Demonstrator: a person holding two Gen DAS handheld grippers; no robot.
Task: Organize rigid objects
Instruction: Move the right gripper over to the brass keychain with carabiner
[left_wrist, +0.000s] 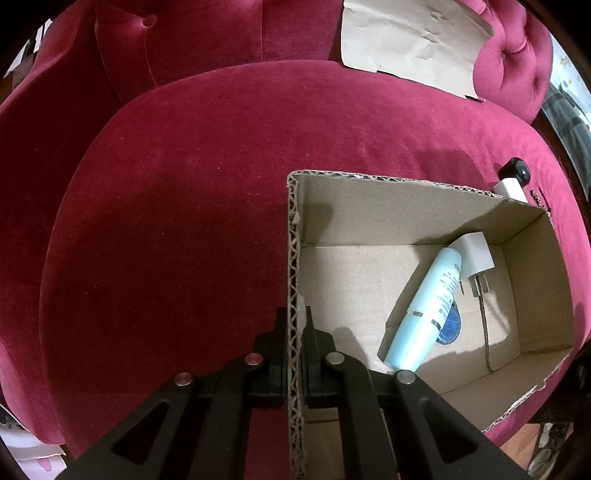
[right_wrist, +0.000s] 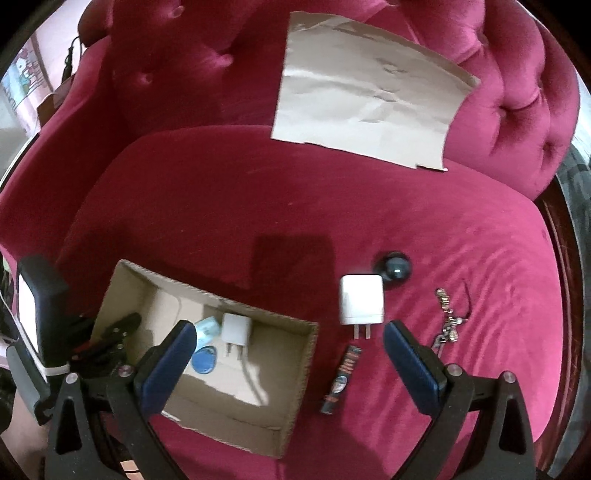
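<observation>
An open cardboard box sits on a red velvet seat. My left gripper is shut on the box's left wall. Inside lie a light blue tube, a small white plug adapter and a blue round tag. My right gripper is open and empty above the box's right wall. Beside the box on the seat lie a larger white charger, a dark battery, a dark ball and a metal keychain.
A sheet of brown paper leans against the tufted chair back. The seat cushion stretches left of the box. The chair's wooden rim runs along the right.
</observation>
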